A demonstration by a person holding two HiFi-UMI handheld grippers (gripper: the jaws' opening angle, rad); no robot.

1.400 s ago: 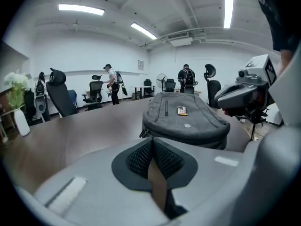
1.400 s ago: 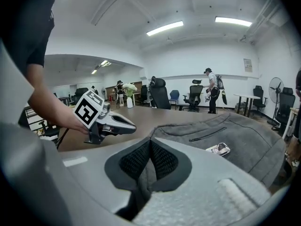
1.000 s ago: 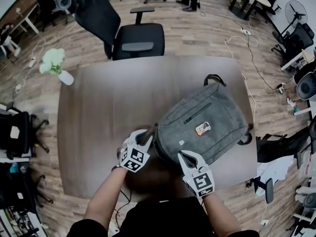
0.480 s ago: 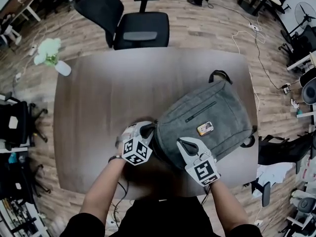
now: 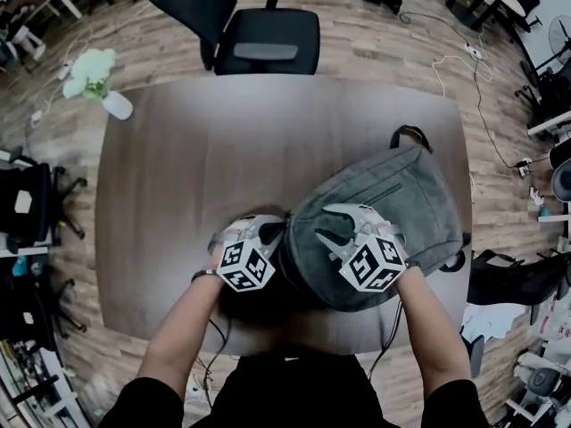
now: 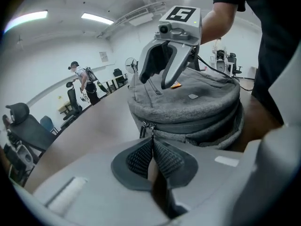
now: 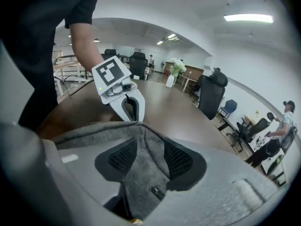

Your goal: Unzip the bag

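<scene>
Jaws of the left gripper (image 6: 151, 145), just closed, seem pinched on the small metal zip pull (image 6: 145, 127) of the soft grey fabric backpack (image 5: 401, 190) lying on the brown wooden surface (image 5: 196, 168); those of the right gripper (image 5: 323, 224), just opened, straddle its limp top, which should be braced.

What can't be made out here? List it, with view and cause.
Zipper pull: left gripper view, its end is lost at the left tongs, whose jaws have just been closing.
Table, near edge's middle: head view, under the person's arms.
Flowers: head view, too small and blurred.
</scene>
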